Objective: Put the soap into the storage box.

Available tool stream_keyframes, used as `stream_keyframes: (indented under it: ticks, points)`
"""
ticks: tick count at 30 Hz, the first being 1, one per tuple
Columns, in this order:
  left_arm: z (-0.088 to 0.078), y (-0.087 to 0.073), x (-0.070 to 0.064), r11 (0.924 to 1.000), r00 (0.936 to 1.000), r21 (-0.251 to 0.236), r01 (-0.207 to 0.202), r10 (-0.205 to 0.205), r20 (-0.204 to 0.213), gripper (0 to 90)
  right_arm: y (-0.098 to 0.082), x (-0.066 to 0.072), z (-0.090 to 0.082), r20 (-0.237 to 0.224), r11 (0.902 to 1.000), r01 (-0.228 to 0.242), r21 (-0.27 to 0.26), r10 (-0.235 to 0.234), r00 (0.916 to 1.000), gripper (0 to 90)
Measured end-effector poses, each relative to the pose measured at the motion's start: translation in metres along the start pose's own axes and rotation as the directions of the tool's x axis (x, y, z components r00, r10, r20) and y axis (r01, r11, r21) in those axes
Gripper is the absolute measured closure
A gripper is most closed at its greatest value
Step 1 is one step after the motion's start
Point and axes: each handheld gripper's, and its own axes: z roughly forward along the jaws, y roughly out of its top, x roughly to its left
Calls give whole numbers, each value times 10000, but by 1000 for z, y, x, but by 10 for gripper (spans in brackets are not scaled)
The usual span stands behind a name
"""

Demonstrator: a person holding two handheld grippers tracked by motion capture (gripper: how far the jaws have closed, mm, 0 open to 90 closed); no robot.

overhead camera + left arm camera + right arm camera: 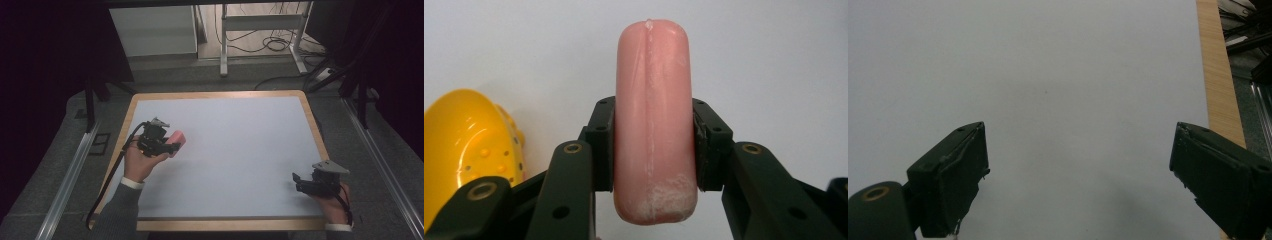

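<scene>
While we hold the left gripper [172,146] over the left part of the white table [240,135], its jaws pinch a pink soap bar [654,120] from both sides, a yellow dotted object [471,150] just beside it. Our right gripper [1078,170] sits near the right edge, jaws wide apart.
</scene>
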Motion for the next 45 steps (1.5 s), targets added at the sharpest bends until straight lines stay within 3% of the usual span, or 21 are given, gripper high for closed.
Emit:
stream_keyframes:
  ticks: [26, 45]
  points:
    - [-11, 3, 35, 9985, 9962, 23, 550, -547, -681, 602, -1, -1, 0, 18, 10000, -16, 18, 16, 10000, 84]
    - [-5, -1, 59, 9942, 9893, 134, 1063, -1044, -1020, 603, -2, -1, 2, 37, 10000, 27, 92, -28, 10000, 84]
